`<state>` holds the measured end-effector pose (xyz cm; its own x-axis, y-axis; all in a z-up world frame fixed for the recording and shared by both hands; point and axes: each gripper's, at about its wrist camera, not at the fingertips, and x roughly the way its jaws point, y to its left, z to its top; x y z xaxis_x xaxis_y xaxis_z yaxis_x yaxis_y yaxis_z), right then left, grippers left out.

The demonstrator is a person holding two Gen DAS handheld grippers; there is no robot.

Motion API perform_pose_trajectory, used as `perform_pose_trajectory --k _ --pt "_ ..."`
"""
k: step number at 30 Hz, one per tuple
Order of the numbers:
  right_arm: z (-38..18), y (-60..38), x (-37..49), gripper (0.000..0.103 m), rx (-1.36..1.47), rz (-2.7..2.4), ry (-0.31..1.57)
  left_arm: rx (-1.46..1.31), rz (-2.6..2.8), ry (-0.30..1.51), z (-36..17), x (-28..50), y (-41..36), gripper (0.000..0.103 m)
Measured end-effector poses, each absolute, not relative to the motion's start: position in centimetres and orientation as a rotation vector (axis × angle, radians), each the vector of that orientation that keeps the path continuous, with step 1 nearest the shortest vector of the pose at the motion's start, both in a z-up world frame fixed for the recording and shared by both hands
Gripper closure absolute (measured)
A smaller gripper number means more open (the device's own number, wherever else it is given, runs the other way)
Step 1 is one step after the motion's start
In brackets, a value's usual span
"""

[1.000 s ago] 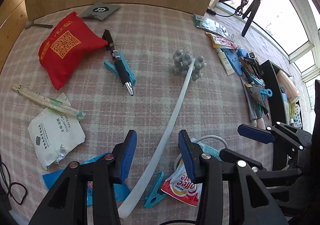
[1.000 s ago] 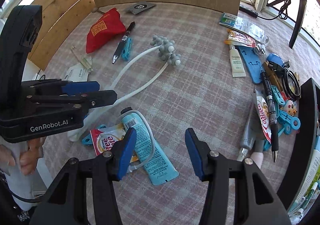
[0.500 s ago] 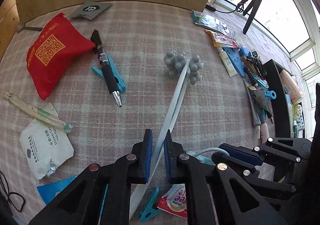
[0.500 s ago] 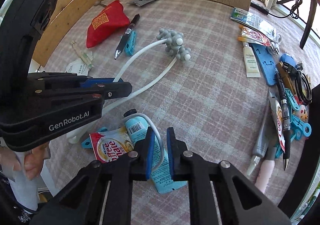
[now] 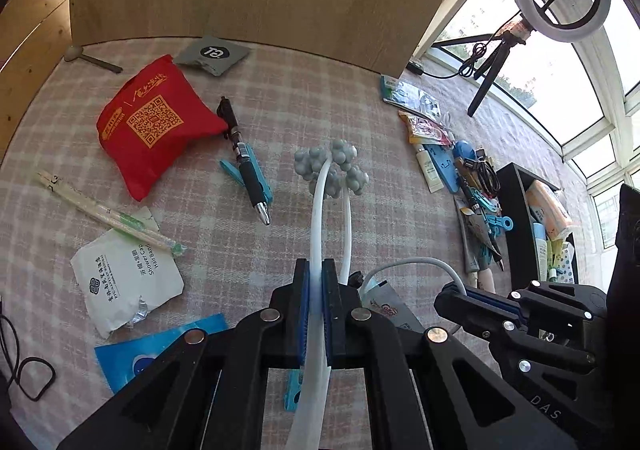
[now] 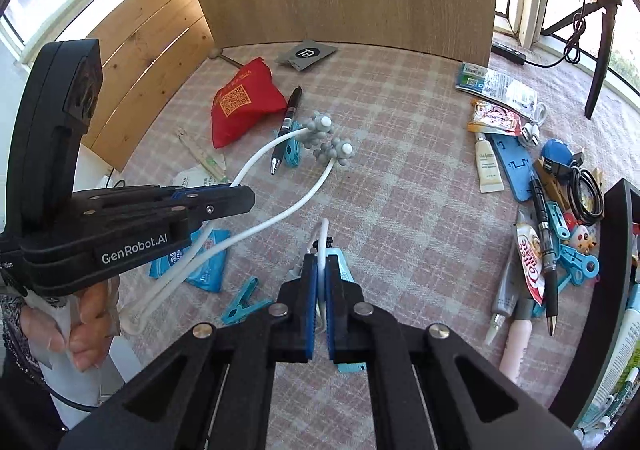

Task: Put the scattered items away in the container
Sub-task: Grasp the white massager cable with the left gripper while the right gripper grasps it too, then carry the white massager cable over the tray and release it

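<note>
Left gripper (image 5: pixel 315 296): clamped on white bendy massager (image 5: pixel 320 210) band, knobbly grey heads ahead.
Right gripper (image 6: pixel 318 290): pinching thin white cable (image 6: pixel 322 234) loop above the checked cloth (image 6: pixel 400 186).

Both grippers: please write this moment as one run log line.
left gripper: shut on white massager arm | right gripper: shut on white loop of blue tube | black container: not reached
</note>
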<state>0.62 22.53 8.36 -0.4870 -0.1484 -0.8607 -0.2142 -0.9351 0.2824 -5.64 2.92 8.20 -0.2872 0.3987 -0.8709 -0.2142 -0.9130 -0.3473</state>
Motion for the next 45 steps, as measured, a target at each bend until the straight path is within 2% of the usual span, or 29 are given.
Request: perform_pose_trajectory --k 20,32,45 --pt "15.6 26.3 6.2 0.099 -1.282 2.594 0.539 -1.422 2.265 -0.22 13.9 -4.3 6.6 0.098" --pt "17.2 32.8 13.5 0.099 -1.16 2.408 0.571 -1.318 2.134 -0.1 16.7 -3.0 17.0 0.098" --pt "18.2 42.8 25.3 0.099 -1.025 2.078 0.58 -1.272 1.952 0.035 17.1 0.5 31.6 0.098"
